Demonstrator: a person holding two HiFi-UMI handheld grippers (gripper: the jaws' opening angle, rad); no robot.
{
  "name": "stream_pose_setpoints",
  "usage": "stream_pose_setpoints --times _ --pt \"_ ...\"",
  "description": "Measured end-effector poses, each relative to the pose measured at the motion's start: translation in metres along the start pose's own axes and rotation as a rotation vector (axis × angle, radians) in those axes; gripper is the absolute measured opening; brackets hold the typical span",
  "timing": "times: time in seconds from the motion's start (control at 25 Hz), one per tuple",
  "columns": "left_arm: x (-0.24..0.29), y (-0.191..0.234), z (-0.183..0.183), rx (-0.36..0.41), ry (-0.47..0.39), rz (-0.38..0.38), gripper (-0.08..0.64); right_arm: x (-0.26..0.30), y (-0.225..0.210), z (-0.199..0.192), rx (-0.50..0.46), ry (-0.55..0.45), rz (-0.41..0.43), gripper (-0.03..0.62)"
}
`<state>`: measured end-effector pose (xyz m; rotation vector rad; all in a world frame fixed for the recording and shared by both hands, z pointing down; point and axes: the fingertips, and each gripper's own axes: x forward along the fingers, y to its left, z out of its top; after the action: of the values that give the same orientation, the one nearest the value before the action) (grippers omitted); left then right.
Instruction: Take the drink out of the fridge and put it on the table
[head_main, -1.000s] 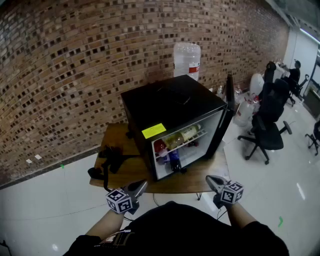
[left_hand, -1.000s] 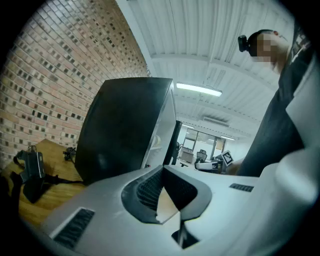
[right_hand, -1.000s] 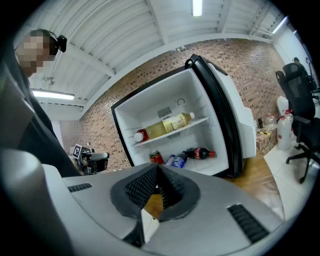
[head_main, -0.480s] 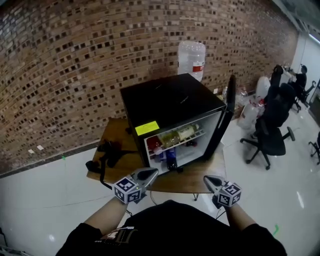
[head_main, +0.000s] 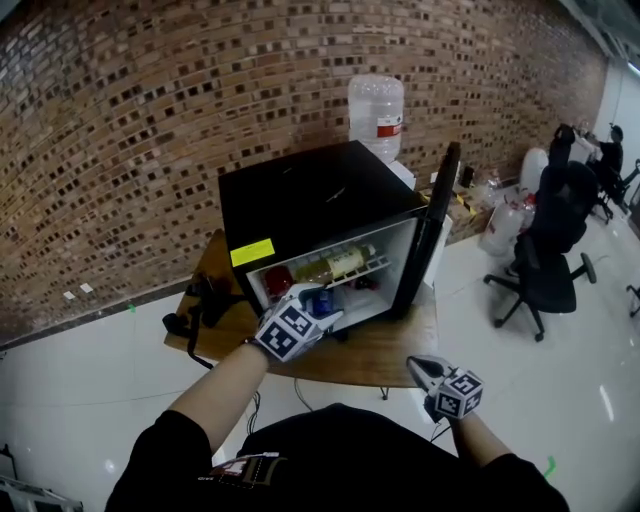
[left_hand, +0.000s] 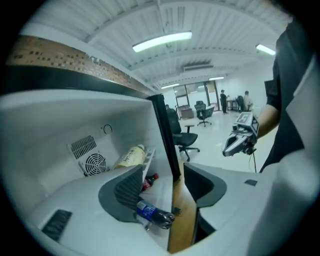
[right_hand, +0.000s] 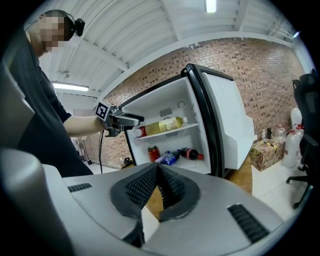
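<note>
The drink (left_hand: 156, 216), a dark bottle with a blue label, is laid on its side on the floor of the fridge (head_main: 310, 200), near the open front. It is seen between the two pads of the left claw (left_hand: 167, 189), whose jaws are opening and stand wide apart; neither pad is pressed on the bottle. The left claw is held at the mouth of the lower compartment, with the arm stretched out from the near side.

Further inside, a cola bottle (right_hand: 190, 153) with a red label is laid on the same floor, and a red can (right_hand: 153, 152) is stood to the left of the drink. A bottle of yellow liquid (right_hand: 162, 124) is laid on the wire shelf (right_hand: 172, 130) above them.

The door (head_main: 432, 235) is swung fully open at the right of the fridge. The fridge is carried on a wooden bench (head_main: 385, 352) set against a brick wall (head_main: 130, 130).

The right claw (right_hand: 157, 182) is held low at the near right, well apart from the fridge. Its jaws are closed together with nothing between them.

A large water jug (head_main: 376, 115) is stood behind the fridge. An office chair (head_main: 545, 262) is placed on the floor at the far right.
</note>
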<state>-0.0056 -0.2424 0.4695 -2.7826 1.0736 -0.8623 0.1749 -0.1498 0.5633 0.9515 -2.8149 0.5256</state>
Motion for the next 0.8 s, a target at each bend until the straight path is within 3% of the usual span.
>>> stream_pose_setpoints --times 0.2,0.28,0.44,0.56,0.8 --pt "0.066 0.029 0.013 0.171 0.290 0.082 0.282 -0.029 -0.027 -0.002 0.050 -0.033 -0.003 0.011" --pt "0.088 0.045 0.015 0.204 0.372 0.107 0.292 -0.038 -0.038 -0.006 0.041 -0.042 -0.008 0.011" --pt "0.125 0.070 0.019 0.209 0.457 0.143 0.295 -0.052 -0.050 -0.019 0.046 -0.043 -0.015 0.011" --pt "0.146 0.075 0.022 0.260 0.519 0.132 0.295 -0.059 -0.055 -0.028 0.079 -0.045 -0.022 0.011" --pt "0.167 0.094 0.004 0.230 0.655 0.120 0.304 -0.073 -0.066 -0.037 0.104 -0.056 -0.043 0.011"
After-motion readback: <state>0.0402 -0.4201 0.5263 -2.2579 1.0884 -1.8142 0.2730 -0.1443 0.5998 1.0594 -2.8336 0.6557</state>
